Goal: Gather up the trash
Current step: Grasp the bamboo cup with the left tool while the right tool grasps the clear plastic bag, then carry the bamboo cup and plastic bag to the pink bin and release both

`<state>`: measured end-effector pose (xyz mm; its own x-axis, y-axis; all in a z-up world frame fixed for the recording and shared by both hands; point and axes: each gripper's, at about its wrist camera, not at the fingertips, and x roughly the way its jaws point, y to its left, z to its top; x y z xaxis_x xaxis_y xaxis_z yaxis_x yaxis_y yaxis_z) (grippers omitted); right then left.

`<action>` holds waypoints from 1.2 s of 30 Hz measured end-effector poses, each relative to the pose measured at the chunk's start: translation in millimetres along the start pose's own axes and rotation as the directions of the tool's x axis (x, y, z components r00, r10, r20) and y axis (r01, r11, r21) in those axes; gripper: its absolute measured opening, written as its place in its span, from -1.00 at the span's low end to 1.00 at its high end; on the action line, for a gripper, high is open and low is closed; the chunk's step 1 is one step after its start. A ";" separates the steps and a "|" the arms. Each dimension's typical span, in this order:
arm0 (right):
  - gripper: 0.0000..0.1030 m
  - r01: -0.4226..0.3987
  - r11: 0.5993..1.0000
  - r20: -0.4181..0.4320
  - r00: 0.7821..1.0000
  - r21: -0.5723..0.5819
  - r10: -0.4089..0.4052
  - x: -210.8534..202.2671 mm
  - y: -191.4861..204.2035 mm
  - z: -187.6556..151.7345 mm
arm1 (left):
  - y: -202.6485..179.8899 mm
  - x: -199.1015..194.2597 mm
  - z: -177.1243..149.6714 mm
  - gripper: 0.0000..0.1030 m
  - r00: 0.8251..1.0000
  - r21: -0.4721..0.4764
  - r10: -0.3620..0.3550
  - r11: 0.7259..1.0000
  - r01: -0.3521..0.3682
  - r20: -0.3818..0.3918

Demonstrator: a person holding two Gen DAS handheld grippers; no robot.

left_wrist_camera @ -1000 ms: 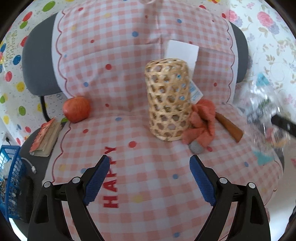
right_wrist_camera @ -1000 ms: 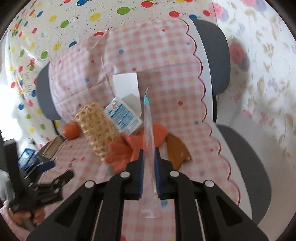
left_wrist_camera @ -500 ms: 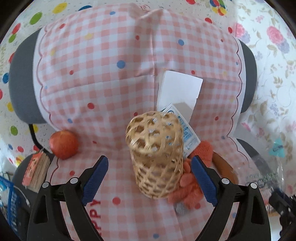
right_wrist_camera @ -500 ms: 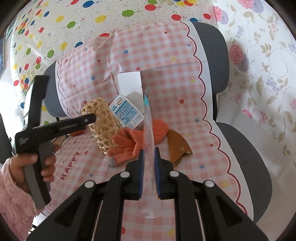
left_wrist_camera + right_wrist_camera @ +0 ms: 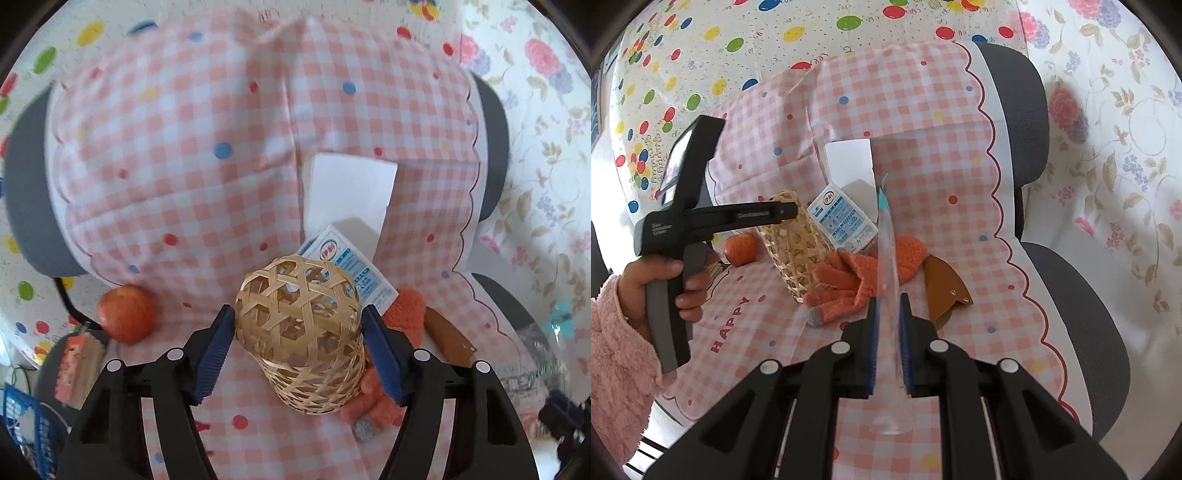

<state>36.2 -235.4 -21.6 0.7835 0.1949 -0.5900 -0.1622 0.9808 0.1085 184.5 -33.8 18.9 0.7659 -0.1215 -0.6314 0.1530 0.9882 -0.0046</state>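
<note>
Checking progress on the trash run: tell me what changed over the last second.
The left hand-held gripper moved forward from the open cloth up to the woven basket; its jaws have just been closing and now flank it, pads at its sides. The right hand-held gripper stayed shut on the clear plastic bag. Apple, glove and carton are unmoved.

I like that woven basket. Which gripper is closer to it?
Left. The left gripper has just been closing around the woven basket. The right gripper sits back, beyond the orange glove, shut on a clear bag.
</note>
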 end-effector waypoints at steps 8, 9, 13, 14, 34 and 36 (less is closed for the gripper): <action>-0.80 -0.026 1.000 0.062 0.998 -0.004 0.027 -23.4 5.1 3.8 | 24.8 -94.3 -15.1 0.34 0.982 -0.050 0.059 0.997 -0.051 0.181; -0.80 -0.031 1.000 0.062 0.998 -0.004 0.031 -25.8 6.5 2.6 | 27.0 -104.6 -18.6 0.34 0.981 -0.057 0.047 0.998 -0.037 0.187; -0.80 -0.035 0.999 0.033 0.999 -0.016 0.036 -31.6 11.9 -8.0 | 21.6 -127.9 -36.1 0.33 0.984 -0.029 0.012 1.000 -0.007 0.180; -0.80 -0.035 0.999 0.026 0.999 -0.018 0.035 -34.1 12.6 -12.2 | 21.6 -131.7 -39.1 0.33 0.985 -0.036 -0.011 0.999 0.017 0.172; -0.80 0.091 0.993 0.073 0.993 0.080 -0.097 -134.2 -36.3 -61.6 | -104.1 -200.2 -90.7 0.31 0.918 0.129 -0.360 0.931 0.341 0.166; -0.80 0.124 0.988 0.060 0.990 0.093 -0.129 -145.1 -43.1 -75.9 | -127.9 -195.7 -111.5 0.31 0.903 0.157 -0.412 0.907 0.392 0.124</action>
<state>-116.0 -306.7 -1.3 0.8323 0.0665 -0.5504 -0.0074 0.9940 0.1090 -54.6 -126.0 56.5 0.7062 -0.5280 -0.4717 0.5368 0.8337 -0.1296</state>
